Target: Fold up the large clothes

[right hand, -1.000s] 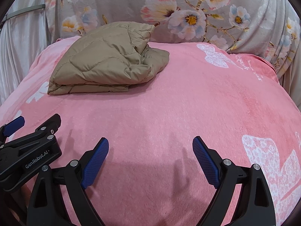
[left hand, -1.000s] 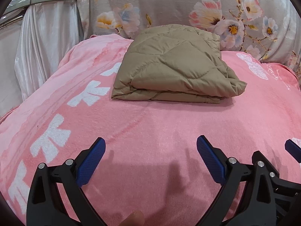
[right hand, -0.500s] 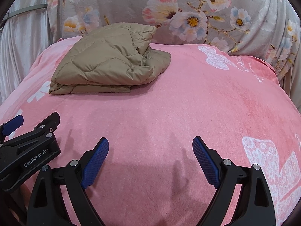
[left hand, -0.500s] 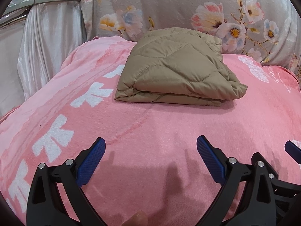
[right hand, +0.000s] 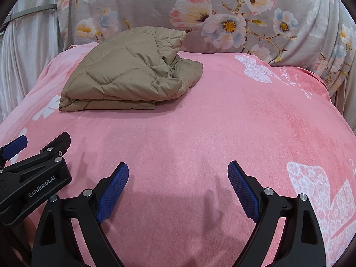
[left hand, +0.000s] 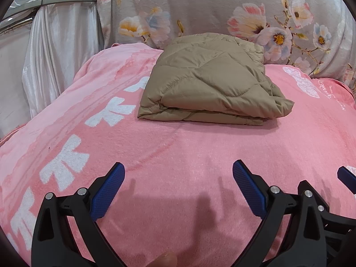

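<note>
Bed (left hand: 178, 155), pink fleece blanket with white bows and a butterfly print; floral cover (left hand: 200, 11) banked up along the far edge; pale curtain (left hand: 55, 44) past the far left corner.

Jacket (left hand: 207, 84), tan, quilted, lay already folded into a squat packet at the far edge of the bed, toward the far left corner, its back touching the floral cover. We noted a neat folded edge facing us and a looser lump of cloth, perhaps a sleeve or hood, bulging out at its right end (right hand: 184, 73).

Handling, as we judged it: light, puffy and soft, no stiffness, so it would sag and spring open if lifted by one layer. The shell looked smooth and likely slippery under the pads. We reckoned the best hold was the near folded edge, pinching all layers together, one tong toward each end; the loose right-hand lump wanted tucking first.

Left tongs (left hand: 178, 189) hovered low over the near part of the bed, jaws spread wide, nothing between them. Right tongs (right hand: 178, 189) sat just beside them to the right, equally wide open and empty. The jacket lay well apart from both, straight ahead of the left tongs, ahead and to the left of the right ones. Bare blanket lay between.

A fingertip (left hand: 162, 260) showed at the bottom of the left view.
</note>
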A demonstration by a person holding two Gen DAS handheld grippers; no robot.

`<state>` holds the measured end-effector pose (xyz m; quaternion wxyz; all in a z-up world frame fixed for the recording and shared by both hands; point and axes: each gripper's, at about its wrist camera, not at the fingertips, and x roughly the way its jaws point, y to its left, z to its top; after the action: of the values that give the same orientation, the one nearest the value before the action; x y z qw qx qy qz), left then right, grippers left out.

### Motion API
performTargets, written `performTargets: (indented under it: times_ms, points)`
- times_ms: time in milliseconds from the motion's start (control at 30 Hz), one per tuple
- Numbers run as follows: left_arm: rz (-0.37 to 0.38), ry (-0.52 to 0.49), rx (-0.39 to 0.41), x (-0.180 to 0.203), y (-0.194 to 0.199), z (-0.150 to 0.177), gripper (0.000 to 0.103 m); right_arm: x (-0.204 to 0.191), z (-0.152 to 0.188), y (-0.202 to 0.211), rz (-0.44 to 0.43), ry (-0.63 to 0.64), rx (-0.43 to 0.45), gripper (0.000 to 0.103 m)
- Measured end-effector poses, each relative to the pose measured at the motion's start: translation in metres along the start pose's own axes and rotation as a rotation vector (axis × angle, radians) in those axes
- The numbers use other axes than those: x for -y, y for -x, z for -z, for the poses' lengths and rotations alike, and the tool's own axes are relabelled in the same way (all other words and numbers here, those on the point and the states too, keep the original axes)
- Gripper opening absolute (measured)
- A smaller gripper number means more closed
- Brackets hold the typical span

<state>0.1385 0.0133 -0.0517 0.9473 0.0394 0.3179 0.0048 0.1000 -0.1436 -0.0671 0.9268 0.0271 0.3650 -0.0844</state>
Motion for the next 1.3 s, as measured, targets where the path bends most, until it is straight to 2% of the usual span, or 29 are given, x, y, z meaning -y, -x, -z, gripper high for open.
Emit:
performTargets:
  times_ms: [1067, 1300]
  points:
    - [0.005, -0.009, 0.001, 0.0005, -0.0003, -0.0001, 0.092, 0.0014, 0.0000, 0.0002, 0.000, 0.000, 0.000, 0.088]
    - [0.003, -0.027, 0.007, 0.0033, -0.0005, -0.0009, 0.084, 0.0004, -0.0006, 0.0006, 0.005, 0.003, 0.001, 0.088]
